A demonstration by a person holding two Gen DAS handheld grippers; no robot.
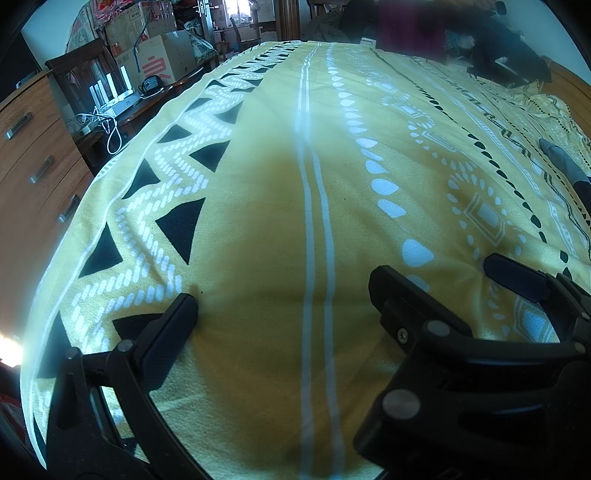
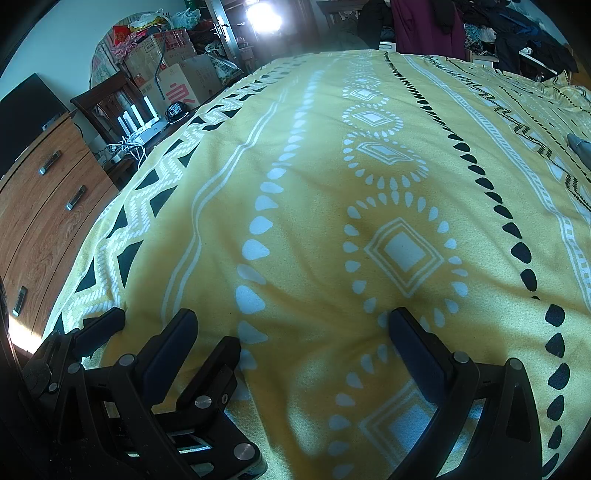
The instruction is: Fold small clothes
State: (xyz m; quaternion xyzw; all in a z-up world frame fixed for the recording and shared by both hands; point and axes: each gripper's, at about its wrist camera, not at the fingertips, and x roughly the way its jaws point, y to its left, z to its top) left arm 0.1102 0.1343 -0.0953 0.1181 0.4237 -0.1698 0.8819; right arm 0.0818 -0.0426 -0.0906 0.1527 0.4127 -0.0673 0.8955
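Cluttered bedroom: wooden drawer unit (image 2: 44, 206) and stacked cardboard boxes (image 2: 177, 81) off the bed's left edge, dark clothes heaped (image 2: 517, 33) past the far end. Bed covered by yellow patterned blanket (image 1: 266, 192), flat, mostly bare.

Left claw (image 1: 284, 291) released, jaws wide apart, low over the near end of the bed, nothing between them. Right claw (image 2: 291, 325) likewise spread, empty, just beside the left one, closer to the bed's middle.

No small garment under or between either claw. Only candidate: grey fabric piece (image 1: 565, 162) at the bed's right edge, about halfway up, well apart from both claws, nearer the right claw; mostly cut off by the frame, so type unclear.

Judged handling: light, limp cloth, no stiffness, likely to sag and bunch when lifted, may drag on the fuzzy blanket. Best pinched at a hem corner or edge, one claw per corner, then spread flat on the bed's middle before folding. Folding not yet begun.
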